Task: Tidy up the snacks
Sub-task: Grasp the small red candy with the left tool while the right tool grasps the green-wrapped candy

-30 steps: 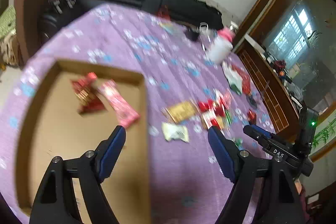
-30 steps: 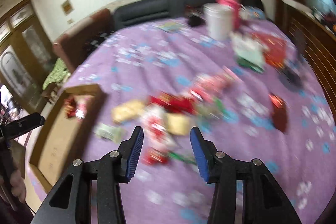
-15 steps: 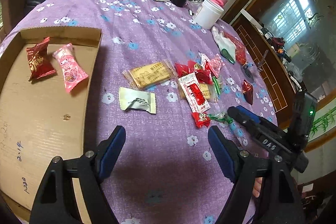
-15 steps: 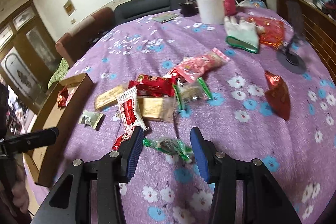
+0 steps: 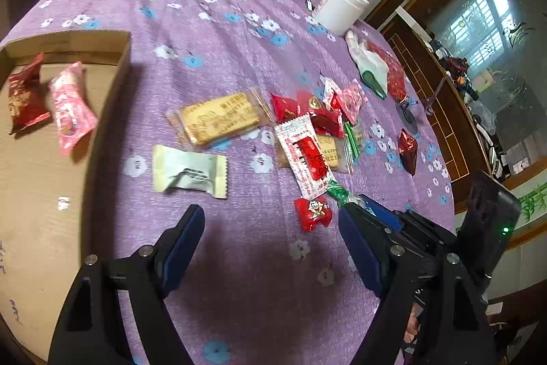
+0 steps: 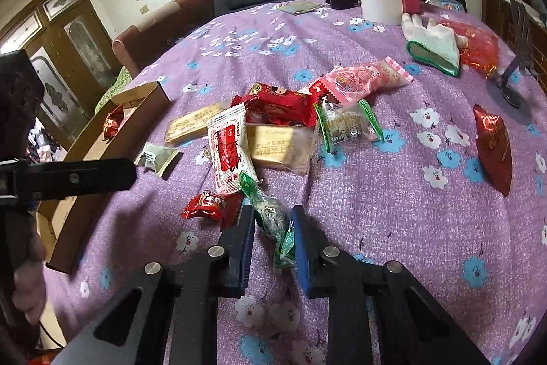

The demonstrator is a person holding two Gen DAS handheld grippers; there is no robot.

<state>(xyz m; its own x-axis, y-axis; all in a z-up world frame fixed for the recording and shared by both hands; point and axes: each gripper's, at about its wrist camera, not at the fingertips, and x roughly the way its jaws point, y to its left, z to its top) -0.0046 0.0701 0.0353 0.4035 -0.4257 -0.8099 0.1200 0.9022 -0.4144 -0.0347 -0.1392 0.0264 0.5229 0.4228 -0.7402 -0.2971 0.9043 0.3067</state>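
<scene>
- Snacks in crinkly wrappers lie scattered on the purple flowered surface [image 6: 393,211]; one of them, a green-and-clear twist-wrapped candy [image 6: 271,216], sits directly between the blue pads of the right hand-held gripper [image 6: 271,224].
- Its jaws are closing around that candy; whether the pads already press on it I cannot tell.
- The candy's long axis runs roughly along the fingers, one twisted tail pointing back towards the camera, so the pads meet its narrow sides.
- A small red candy [image 6: 208,204] lies just beside the left pad, a risk of being nudged.
- The right hand-held gripper tilts downward at the surface.
- The left hand-held gripper [image 5: 270,248] hovers with jaws wide apart and empty; nearer the shallow brown cardboard tray [image 5: 34,194], which holds two wrapped snacks.
</scene>
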